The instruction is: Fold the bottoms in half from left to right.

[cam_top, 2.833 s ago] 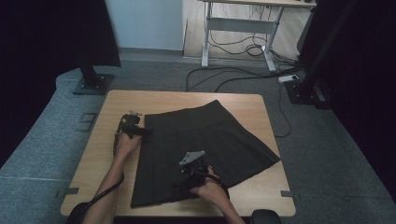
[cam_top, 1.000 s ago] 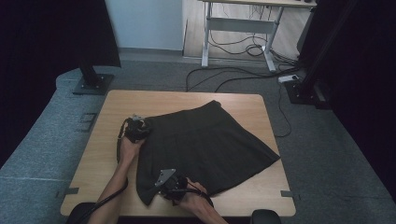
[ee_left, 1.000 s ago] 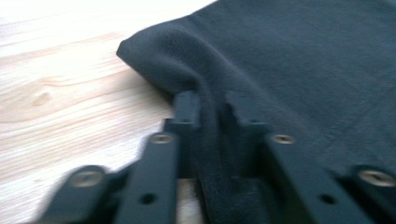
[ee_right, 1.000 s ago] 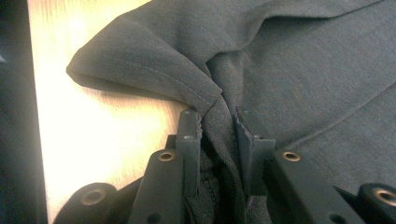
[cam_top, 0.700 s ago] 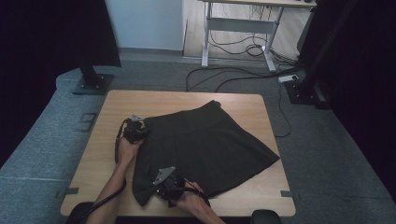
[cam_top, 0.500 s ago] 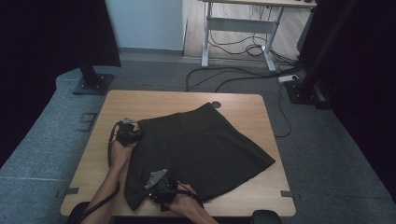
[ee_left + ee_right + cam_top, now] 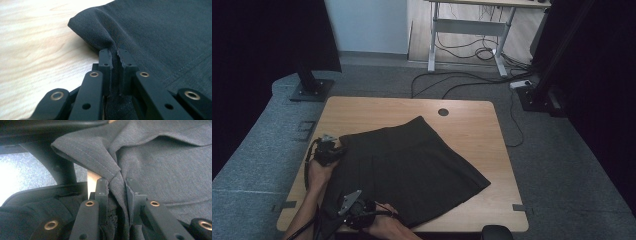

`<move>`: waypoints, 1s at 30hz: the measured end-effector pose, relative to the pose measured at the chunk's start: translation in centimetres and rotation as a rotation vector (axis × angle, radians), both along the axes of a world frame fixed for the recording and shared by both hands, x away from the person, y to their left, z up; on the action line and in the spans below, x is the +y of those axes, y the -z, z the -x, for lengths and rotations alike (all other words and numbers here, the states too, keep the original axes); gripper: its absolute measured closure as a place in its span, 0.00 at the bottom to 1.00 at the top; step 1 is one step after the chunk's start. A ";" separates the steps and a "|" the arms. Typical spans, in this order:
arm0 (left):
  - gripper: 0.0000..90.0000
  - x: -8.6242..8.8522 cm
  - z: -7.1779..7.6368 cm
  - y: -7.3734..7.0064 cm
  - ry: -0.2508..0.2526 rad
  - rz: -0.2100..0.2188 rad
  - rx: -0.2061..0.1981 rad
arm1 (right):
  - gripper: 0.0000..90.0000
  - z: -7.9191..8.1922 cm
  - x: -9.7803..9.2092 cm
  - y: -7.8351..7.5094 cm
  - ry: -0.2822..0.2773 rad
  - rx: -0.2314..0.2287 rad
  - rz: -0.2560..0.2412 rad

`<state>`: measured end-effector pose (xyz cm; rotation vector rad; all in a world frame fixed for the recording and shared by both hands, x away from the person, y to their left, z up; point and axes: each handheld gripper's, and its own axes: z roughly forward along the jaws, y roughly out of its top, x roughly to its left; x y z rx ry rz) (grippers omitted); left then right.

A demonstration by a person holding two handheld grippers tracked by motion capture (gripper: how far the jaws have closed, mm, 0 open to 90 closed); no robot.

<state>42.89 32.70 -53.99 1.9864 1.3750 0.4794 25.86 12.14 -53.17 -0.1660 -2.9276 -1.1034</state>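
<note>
Both grippers, left [image 7: 114, 53] & right [image 7: 116, 182], pinch dark skirt [image 7: 412, 165] on table [image 7: 472, 130].

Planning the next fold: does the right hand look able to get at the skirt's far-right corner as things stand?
Probably not right away. The right tool is shut on the skirt at the near edge, and the far-right corner lies across the table. Nothing blocks the way; it would have to let go first.

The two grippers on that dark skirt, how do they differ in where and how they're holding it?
The left gripper pinches the skirt at its far-left corner, over the tabletop; the right gripper grips it at the table's near edge. In the left gripper view the cloth lies mostly flat past the jaws; in the right gripper view it bunches into a raised fold. Both are shut on the skirt.
</note>
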 end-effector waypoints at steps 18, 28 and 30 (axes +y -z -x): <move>0.95 0.1 -0.9 -4.3 0.000 0.133 -0.064 | 0.85 -0.2 -3.8 -5.5 0.045 -0.099 -0.070; 0.95 -5.5 -3.2 -9.8 0.080 0.119 -0.157 | 0.85 -1.1 -10.5 -9.2 0.178 -0.158 -0.117; 0.95 -6.9 -3.7 -10.7 0.098 0.105 -0.174 | 0.85 -1.3 -12.1 -9.7 0.205 -0.165 -0.126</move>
